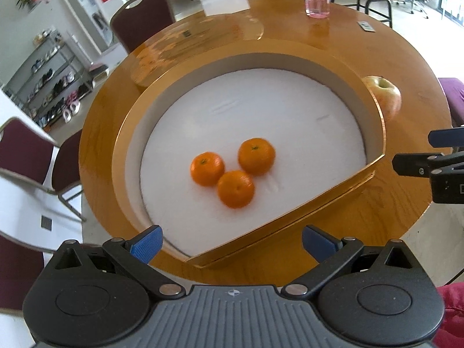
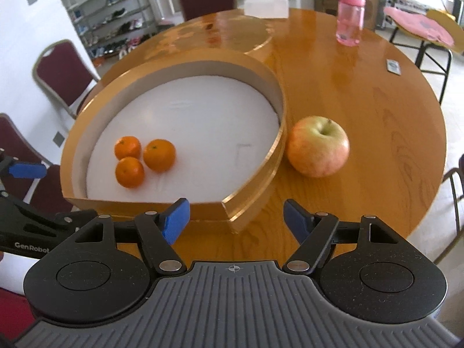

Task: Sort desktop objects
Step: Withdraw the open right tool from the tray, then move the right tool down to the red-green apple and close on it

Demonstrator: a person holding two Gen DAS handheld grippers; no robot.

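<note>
Jaws, left gripper (image 1: 232,243): spread wide, nothing between the blue pads, low centre of the left wrist view above the near rim of the tray. Jaws, right gripper (image 2: 236,220): parted to a middling width, empty, low centre of the right wrist view over bare surface (image 2: 362,92) beside the tray's corner.

Tray (image 1: 348,66): gold, rounded with one straight side, white floor, filling the middle of the left view.

Mandarins, three (image 1: 232,171): clustered and touching one another on the white floor, lower centre of the tray (left of centre in the right view).

Apple (image 2: 317,146): yellow-red, upright, on the surface just outside the tray's wall, right of centre in the right view.

Pink bottle (image 2: 350,17): upright, upper right, well apart from the tray.

White box (image 2: 266,5): top centre, at the far edge.
</note>
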